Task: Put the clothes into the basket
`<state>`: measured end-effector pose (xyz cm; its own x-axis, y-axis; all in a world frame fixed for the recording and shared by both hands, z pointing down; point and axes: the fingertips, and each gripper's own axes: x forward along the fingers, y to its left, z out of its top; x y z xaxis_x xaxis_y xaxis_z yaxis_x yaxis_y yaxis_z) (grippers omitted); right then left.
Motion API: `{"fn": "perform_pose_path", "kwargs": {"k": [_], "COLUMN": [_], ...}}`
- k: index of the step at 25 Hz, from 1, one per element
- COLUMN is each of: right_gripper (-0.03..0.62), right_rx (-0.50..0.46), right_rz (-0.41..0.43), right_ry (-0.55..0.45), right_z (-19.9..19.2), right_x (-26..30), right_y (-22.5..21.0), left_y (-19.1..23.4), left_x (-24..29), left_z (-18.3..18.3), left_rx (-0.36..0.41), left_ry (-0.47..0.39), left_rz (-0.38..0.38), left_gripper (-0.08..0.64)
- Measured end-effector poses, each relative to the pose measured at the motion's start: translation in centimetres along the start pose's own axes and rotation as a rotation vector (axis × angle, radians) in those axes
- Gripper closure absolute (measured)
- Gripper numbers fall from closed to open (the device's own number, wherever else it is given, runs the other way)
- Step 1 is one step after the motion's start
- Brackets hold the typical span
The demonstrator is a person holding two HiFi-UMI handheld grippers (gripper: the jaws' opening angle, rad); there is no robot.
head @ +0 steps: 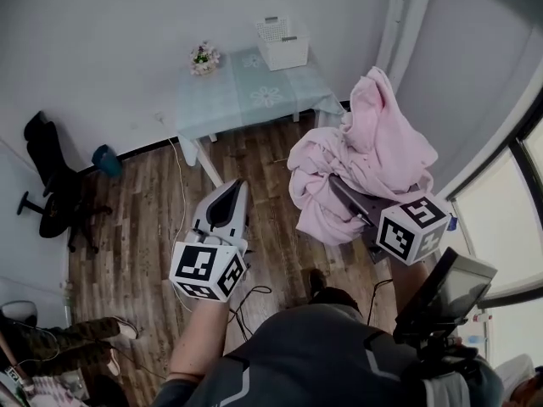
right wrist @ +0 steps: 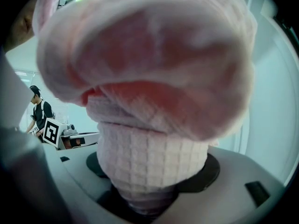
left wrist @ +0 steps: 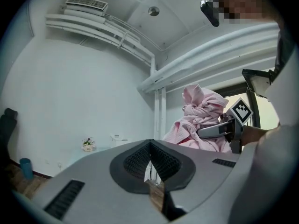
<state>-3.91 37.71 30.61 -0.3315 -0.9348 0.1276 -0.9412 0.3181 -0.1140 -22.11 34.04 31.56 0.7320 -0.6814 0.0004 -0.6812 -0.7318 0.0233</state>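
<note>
Pink garment (head: 373,142) is bunched up in mid-air over the wood floor (head: 153,210), clamped in the right gripper (head: 352,202), nowhere near the basket. White basket (head: 284,51) sits at the far right corner of the table (head: 246,96); flower pot (head: 204,58) at the far left corner. Left gripper (head: 229,202) is held apart from the garment, to its left, jaws pressed together on nothing. Black chair (head: 51,185) by the left wall.

Left gripper view: jaws meet in a closed seam, empty. Garment (left wrist: 198,106) is at the right, hanging off the right gripper (left wrist: 210,130).

Right gripper view: waffle-knit fabric (right wrist: 149,78) fills most of the frame, and the jaws are clenched on a thick fold of it.
</note>
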Motion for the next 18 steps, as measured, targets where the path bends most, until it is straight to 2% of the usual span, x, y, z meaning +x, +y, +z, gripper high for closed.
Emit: {"fn": "perform_pose_path", "kwargs": {"k": [6,8,14,18], "right_gripper": [0.245,0.245,0.245,0.245], "right_rx": [-0.052,-0.053,-0.036,-0.028], "right_rz": [-0.016,-0.005,0.067,0.095], "right_ry": [-0.015,-0.012,0.002,0.008], "right_z": [1.7,2.4,3.5,4.1], "right_x": [-0.5,1.6,10.7,13.2], "right_y": [0.5,-2.6,-15.2,-18.9], "left_y": [0.5,1.5,4.0,4.8], "left_x": [-0.4,3.2,17.7,21.8], "left_z": [1.0,1.2,0.4,0.5], "left_rx": [-0.014,-0.013,-0.006,-0.001], "left_ry": [-0.007,0.000,0.028,0.036], "left_rz": [0.008,0.023,0.084,0.114], "left_gripper": [0.551,0.552,0.551,0.551]}}
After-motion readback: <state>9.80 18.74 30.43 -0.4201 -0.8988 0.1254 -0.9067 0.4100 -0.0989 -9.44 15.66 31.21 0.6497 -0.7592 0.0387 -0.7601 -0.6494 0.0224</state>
